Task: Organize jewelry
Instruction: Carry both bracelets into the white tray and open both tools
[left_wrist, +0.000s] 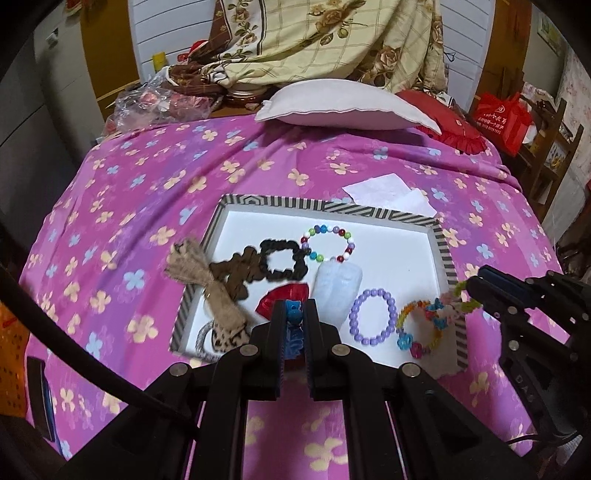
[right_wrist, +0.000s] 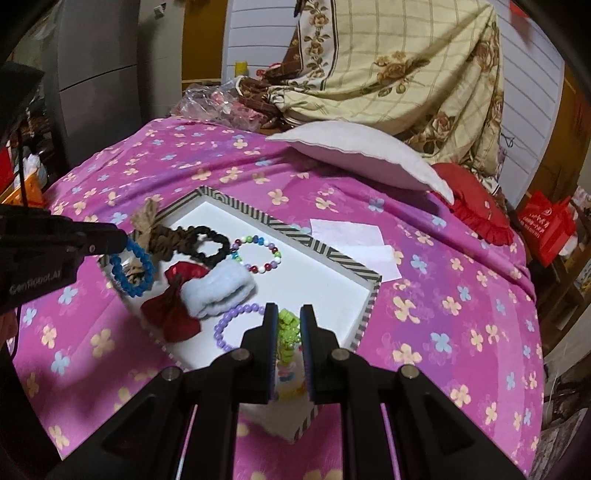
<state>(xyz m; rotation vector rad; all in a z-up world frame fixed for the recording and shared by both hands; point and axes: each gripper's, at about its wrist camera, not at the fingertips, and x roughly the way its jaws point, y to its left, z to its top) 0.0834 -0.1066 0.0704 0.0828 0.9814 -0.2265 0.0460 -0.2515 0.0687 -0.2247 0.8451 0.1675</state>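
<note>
A tray with a striped rim (left_wrist: 332, 206) (right_wrist: 325, 245) and a white floor lies on the pink flowered bedspread. My left gripper (left_wrist: 295, 306) (right_wrist: 123, 240) is shut on a blue bead bracelet (left_wrist: 293, 314) (right_wrist: 133, 273), which hangs over the tray's near left part. My right gripper (right_wrist: 289, 308) (left_wrist: 476, 278) is shut on a lime-green and multicoloured bead bracelet (right_wrist: 288, 326) (left_wrist: 421, 325) above the tray's near right corner. In the tray lie a purple bead bracelet (left_wrist: 373, 317) (right_wrist: 229, 325), a multicoloured bead bracelet (left_wrist: 327, 242) (right_wrist: 258, 254), a black scrunchie (left_wrist: 282, 260), a brown scrunchie (left_wrist: 236, 273), a red bow (left_wrist: 284, 295) (right_wrist: 173, 306) and a pale blue fluffy band (left_wrist: 338, 288) (right_wrist: 218, 288).
A burlap bow (left_wrist: 207, 280) and a leopard-print hair tie (left_wrist: 225, 339) sit across the tray's left rim. White paper (left_wrist: 388, 192) (right_wrist: 351, 236) lies just behind the tray. Farther back are a white pillow (left_wrist: 343, 107), a red cushion (left_wrist: 454, 125) and a heaped floral blanket (left_wrist: 332, 40).
</note>
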